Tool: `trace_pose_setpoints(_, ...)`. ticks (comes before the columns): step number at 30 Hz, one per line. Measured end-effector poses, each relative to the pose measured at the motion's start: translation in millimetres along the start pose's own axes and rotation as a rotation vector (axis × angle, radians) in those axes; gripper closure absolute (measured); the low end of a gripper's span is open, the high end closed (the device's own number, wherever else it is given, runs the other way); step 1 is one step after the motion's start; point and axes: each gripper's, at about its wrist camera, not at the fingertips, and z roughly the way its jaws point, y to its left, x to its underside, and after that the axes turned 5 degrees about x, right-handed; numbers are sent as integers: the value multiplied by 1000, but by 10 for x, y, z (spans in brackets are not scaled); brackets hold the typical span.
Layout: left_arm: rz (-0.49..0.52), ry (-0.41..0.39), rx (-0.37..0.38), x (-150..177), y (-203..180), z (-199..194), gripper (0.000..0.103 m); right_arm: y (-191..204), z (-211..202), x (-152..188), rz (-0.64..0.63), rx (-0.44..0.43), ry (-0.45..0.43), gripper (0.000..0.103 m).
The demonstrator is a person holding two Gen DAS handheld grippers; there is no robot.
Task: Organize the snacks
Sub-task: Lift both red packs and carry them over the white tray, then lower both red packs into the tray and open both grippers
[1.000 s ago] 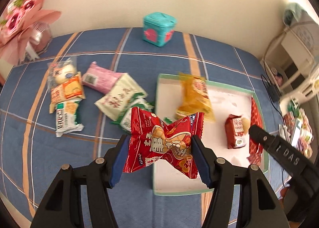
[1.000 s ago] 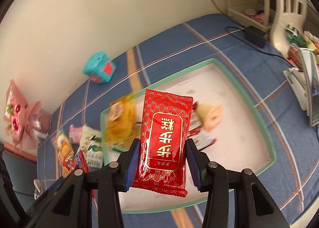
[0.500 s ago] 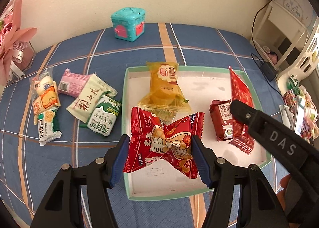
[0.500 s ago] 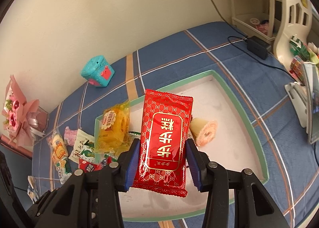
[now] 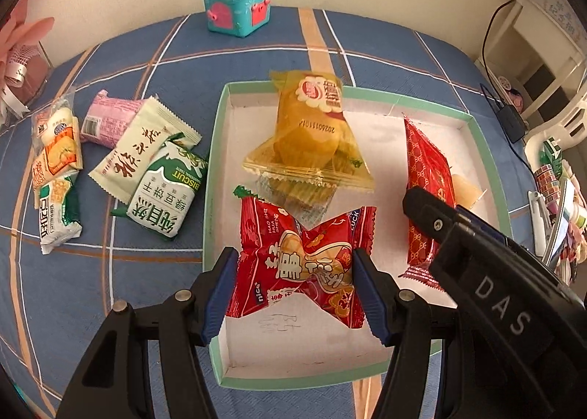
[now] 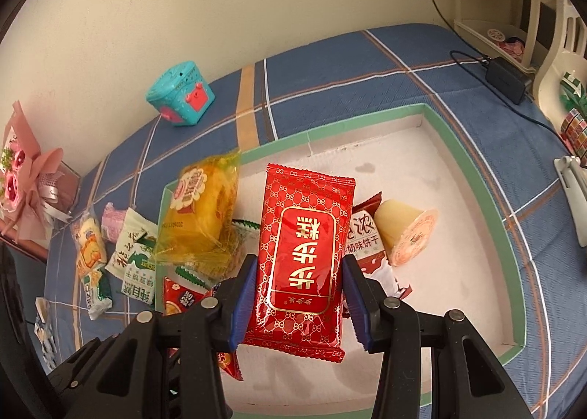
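- Left tongs (image 5: 295, 285) clamp a crumpled red snack (image 5: 304, 265) above the tray (image 5: 214, 177).
- Right tongs (image 6: 299, 294) grip a flat red packet (image 6: 302, 257) over the tray.
- Only the right view shows the jelly cup (image 6: 407, 232).

Open white floor along the far right of the tray (image 6: 473, 177), beyond the jelly cup (image 6: 407, 233), leaves room for my fingers. The tray's left half is blocked by the yellow cake packet (image 5: 312, 133); my right gripper (image 5: 433, 213) crowds its right side. Loose packets (image 5: 161, 169) fill the surface left of the tray
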Motion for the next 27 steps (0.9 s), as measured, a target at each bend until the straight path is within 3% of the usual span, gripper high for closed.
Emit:
trace_pose_setpoints(12,-13,29,3,-50,4,189,37,15,80,12,-8,26,43,53)
trace_pose_setpoints(27,-15,39,-16,-14,-7,177,21,51,10,-9,-24,34,56,48)
